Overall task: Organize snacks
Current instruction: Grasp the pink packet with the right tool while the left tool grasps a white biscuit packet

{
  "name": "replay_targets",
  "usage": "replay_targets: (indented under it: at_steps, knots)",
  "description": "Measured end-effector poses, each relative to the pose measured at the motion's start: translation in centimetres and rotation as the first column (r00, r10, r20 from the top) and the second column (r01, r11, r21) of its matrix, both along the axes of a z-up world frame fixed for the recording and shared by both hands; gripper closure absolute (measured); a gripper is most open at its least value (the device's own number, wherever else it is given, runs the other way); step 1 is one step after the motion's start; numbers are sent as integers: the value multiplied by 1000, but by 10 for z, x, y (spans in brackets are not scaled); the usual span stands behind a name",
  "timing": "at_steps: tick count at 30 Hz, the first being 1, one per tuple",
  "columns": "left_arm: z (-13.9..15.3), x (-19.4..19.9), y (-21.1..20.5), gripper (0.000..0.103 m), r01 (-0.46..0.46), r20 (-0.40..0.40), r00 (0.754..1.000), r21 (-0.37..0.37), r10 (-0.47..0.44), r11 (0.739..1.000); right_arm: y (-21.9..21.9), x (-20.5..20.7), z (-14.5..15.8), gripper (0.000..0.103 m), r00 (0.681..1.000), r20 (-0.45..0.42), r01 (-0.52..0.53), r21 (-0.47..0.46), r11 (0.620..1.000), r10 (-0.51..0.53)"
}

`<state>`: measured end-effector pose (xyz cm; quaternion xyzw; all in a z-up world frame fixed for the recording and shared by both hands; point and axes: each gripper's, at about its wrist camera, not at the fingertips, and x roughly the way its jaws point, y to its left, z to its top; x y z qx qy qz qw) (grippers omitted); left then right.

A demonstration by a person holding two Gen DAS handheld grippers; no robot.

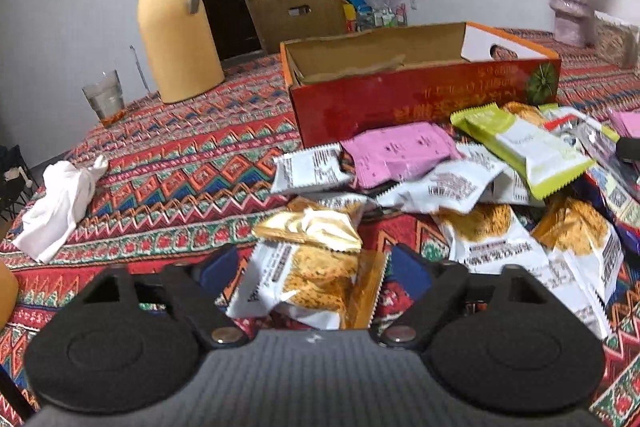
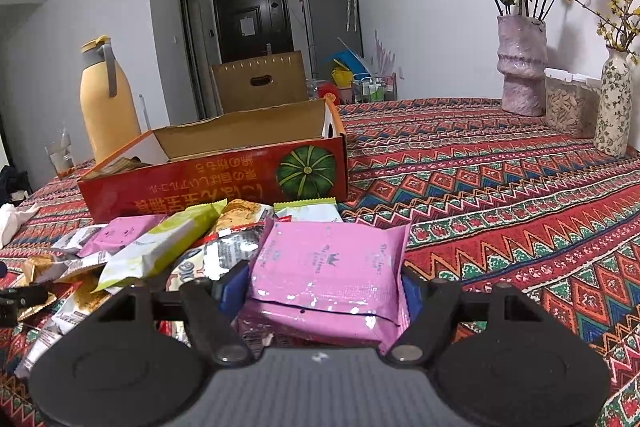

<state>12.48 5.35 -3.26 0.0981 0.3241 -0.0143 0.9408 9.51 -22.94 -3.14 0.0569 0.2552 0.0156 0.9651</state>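
- Right gripper (image 2: 326, 287): fingers clamped on a pink snack packet (image 2: 328, 267), lifted over the pile.
- Left gripper (image 1: 314, 265): fingers straddle a white-and-gold snack packet (image 1: 308, 283); grip uncertain.
- Red box (image 1: 416, 91) sits open on the tabletop (image 1: 168, 163) behind the pile.

The red box (image 2: 224, 183) stands open on top, its near wall rising just behind the heap of snack packets (image 1: 440, 183). Right of the box the patterned cloth (image 2: 500, 187) lies bare as far as the vases (image 2: 522, 67). To the left, a yellow jug (image 1: 176, 35), a glass (image 1: 105, 98) and a crumpled tissue (image 1: 60, 203) crowd the way.
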Motion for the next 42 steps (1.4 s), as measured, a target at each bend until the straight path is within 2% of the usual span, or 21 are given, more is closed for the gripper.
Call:
replay_targets:
  at_steps: [10, 18, 19, 20, 23, 25, 30, 32, 35, 39, 41, 42]
  knots:
    - [0, 2, 14, 39, -4, -18, 1000, -113, 2, 994, -1, 1, -1, 30, 1000, -4, -6, 13, 1000, 6]
    - [3, -6, 17, 43, -12, -10, 1000, -132, 10, 991, -2, 1, -1, 30, 1000, 0, -11, 20, 1000, 11]
    - [3, -8, 17, 44, -14, -7, 1000, -134, 13, 991, -2, 1, -1, 30, 1000, 1, -11, 20, 1000, 11]
    - [4, -9, 17, 54, -12, -2, 1000, -135, 12, 991, -1, 1, -1, 30, 1000, 1, -11, 20, 1000, 11]
    - [8, -13, 17, 55, -16, 7, 1000, -142, 17, 990, -1, 0, -1, 30, 1000, 3, -10, 20, 1000, 10]
    - [8, -15, 17, 54, -13, 7, 1000, -141, 14, 990, -1, 0, -1, 30, 1000, 5, -9, 19, 1000, 9]
    - [6, -14, 19, 39, -51, 6, 999, -141, 52, 989, 0, -1, -1, 30, 1000, 7, -10, 14, 1000, 9]
    - [6, -11, 21, 26, -73, 8, 997, -139, 75, 988, 0, -2, -1, 30, 1000, 7, -10, 13, 1000, 10]
    - [4, -7, 23, 21, -88, -5, 996, -140, 89, 986, 0, -2, -1, 30, 1000, 11, -11, 12, 1000, 11]
    - [-2, -5, 23, 22, -82, -34, 996, -150, 78, 985, 0, -2, -1, 30, 1000, 11, -11, 11, 1000, 11]
    - [-4, -6, 22, 34, -66, -43, 997, -147, 61, 987, 0, -2, -1, 30, 1000, 11, -11, 11, 1000, 11]
    - [-5, -6, 20, 36, -59, -43, 998, -140, 54, 988, 0, -2, -1, 30, 1000, 11, -11, 10, 1000, 11]
